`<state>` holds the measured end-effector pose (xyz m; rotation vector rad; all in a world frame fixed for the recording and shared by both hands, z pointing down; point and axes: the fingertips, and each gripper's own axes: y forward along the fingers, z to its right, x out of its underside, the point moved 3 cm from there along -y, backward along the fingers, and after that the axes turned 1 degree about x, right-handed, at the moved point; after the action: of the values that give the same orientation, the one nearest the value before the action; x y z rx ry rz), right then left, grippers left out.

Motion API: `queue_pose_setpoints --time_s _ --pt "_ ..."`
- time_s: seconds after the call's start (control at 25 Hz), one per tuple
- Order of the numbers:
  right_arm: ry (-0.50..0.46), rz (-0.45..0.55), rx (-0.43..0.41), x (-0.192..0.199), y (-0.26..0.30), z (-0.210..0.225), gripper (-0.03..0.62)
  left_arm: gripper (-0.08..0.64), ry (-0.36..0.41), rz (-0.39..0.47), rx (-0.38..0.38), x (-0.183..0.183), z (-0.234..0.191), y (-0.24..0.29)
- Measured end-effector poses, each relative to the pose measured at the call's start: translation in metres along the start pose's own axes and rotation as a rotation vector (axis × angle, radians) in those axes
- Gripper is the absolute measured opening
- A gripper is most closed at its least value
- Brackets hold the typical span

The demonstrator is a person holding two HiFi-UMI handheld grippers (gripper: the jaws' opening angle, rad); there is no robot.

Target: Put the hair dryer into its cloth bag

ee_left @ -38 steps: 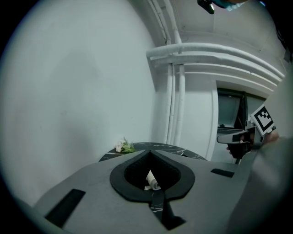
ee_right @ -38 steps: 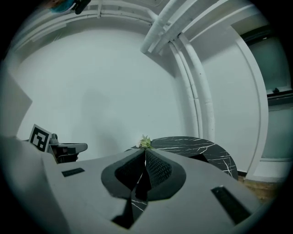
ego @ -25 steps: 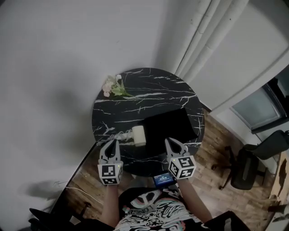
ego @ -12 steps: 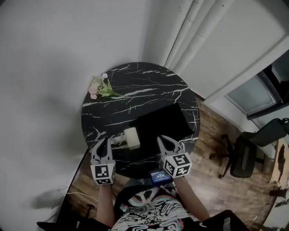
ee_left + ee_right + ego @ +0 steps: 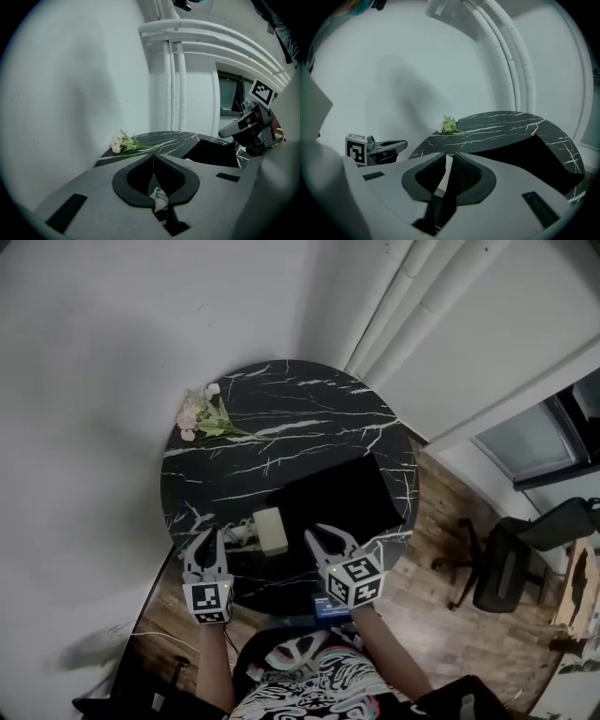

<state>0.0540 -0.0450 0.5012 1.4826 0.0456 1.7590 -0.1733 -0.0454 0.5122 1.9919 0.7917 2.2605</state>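
Dim, cool, even light is filling the room. The pale wall point(image 5: 112, 334) is carrying soft-edged grey shadows that are falling leftward, and one broad smudge is showing in the right gripper view. The dark tabletop point(image 5: 281, 418) is giving off only a faint sheen. The black cloth bag point(image 5: 342, 498) at its near right edge is swallowing all detail. Every view is bending the straight pipes point(image 5: 176, 89) into curves and darkening to black at the corners, and the close jaws are looking slightly soft.

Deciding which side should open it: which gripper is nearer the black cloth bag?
Right. The right gripper is at the cloth bag's near edge; the left gripper sits further left, past the hair dryer.
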Motion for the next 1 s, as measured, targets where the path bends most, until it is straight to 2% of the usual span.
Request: queue_pose_setpoints --time_s 0.12,0.28,0.36,0.52,0.6,0.72,1.0 --pt "0.022 -0.042 -0.024 0.011 0.01 0.0 0.023 0.015 -0.003 -0.029 0.027 0.012 0.002 0.005" --pt "0.05 -0.086 -0.057 0.022 0.023 -0.002 0.025 0.015 -0.066 -0.058 0.052 0.019 -0.002 0.01" --pt "0.073 -0.104 -0.079 0.027 0.028 0.0 0.029 0.015 -0.055 -0.071 0.053 0.023 -0.003 0.015" --pt "0.135 -0.141 -0.152 0.039 0.038 -0.001 0.115 0.017 -0.01 -0.114 0.067 0.037 -0.004 0.016" --pt "0.15 -0.159 -0.174 0.046 0.043 -0.001 0.132 0.019 -0.001 -0.133 0.084 0.042 -0.003 0.018" --pt "0.198 -0.18 -0.193 0.053 0.051 0.0 0.152 0.094 0.015 -0.164 0.116 0.05 -0.001 0.021" --pt "0.274 -0.215 -0.227 0.064 0.065 0.006 0.173 0.184 0.086 -0.251 0.192 0.071 0.007 0.028"
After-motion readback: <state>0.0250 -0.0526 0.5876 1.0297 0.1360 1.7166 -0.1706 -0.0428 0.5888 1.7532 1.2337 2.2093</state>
